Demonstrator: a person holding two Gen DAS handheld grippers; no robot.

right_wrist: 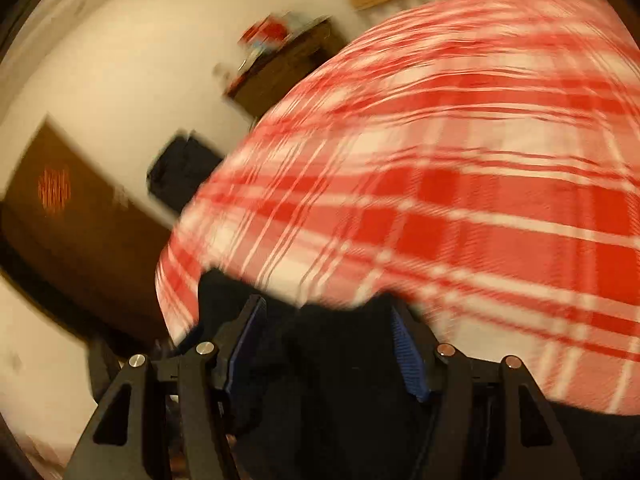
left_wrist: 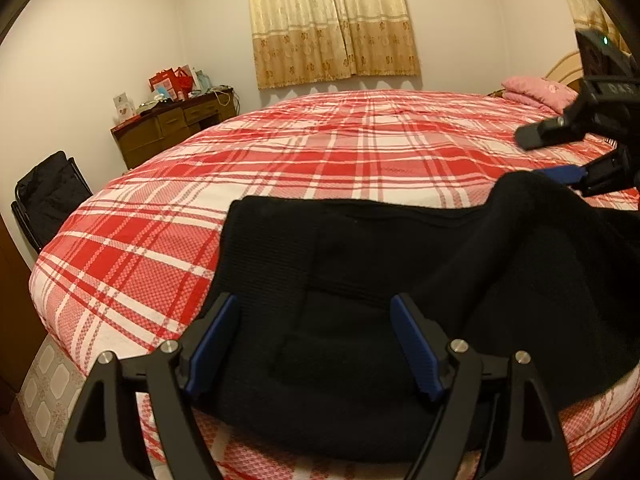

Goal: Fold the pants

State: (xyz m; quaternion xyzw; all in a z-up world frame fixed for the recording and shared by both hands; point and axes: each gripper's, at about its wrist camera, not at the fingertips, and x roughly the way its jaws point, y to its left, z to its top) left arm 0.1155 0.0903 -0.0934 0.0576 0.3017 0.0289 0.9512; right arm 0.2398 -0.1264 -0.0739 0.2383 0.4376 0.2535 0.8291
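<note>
The black pants lie bunched on the near edge of the red plaid bed. My left gripper is open, jaws wide apart above the pants' near part, holding nothing. My right gripper shows at the far right of the left wrist view, jaws apart over a raised fold of the pants. In the blurred right wrist view the right gripper is open, with black pants cloth lying between and below its blue pads.
A brown dresser with red boxes stands by the far wall. A black chair stands left of the bed. A pink pillow lies at the bed's far right. Curtains hang behind. Tiled floor shows lower left.
</note>
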